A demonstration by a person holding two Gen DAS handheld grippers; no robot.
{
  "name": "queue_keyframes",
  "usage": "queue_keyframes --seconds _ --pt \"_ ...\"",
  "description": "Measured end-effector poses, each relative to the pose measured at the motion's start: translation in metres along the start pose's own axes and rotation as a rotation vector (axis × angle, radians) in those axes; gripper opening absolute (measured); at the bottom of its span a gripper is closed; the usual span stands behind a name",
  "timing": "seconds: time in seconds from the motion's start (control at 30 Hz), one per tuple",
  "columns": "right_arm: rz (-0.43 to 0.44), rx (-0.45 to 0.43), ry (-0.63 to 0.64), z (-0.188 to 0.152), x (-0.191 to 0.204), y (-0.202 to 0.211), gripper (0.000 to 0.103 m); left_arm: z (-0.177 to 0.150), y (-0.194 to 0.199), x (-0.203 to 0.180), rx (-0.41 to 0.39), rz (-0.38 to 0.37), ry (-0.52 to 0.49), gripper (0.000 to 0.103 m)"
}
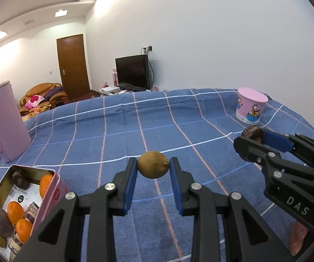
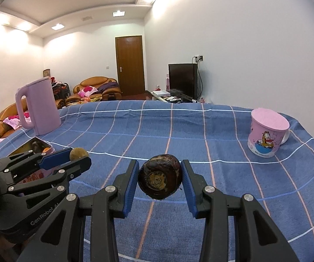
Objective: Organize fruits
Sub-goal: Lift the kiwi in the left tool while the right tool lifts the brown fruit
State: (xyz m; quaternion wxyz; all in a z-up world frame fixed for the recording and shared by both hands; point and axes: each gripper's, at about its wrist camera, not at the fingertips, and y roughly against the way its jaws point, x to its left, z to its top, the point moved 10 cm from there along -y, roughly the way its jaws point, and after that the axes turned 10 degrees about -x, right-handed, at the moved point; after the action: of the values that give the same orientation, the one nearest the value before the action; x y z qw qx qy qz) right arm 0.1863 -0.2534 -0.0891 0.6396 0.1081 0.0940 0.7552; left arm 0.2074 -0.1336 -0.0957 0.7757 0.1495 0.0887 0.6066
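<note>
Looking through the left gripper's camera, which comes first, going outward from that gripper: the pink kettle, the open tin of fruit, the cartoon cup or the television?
1. Open tin, just left of the left gripper.
2. Pink kettle, farther left on the cloth.
3. Cartoon cup, far right, near the table's back edge.
4. Television, beyond the table, against the wall.

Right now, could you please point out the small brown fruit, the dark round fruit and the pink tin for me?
small brown fruit (image 1: 153, 164), left wrist view, middle of its skin.
dark round fruit (image 2: 159, 177), right wrist view, its facing end.
pink tin (image 1: 51, 198), left wrist view, its outer side wall.
</note>
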Motion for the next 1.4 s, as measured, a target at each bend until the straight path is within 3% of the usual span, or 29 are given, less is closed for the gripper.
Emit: queue_keyframes --seconds 1.4 --pt "-0.002 -0.140 0.029 0.015 0.004 0.024 0.041 0.016 0.030 0.008 -0.147 0.071 -0.007 0.032"
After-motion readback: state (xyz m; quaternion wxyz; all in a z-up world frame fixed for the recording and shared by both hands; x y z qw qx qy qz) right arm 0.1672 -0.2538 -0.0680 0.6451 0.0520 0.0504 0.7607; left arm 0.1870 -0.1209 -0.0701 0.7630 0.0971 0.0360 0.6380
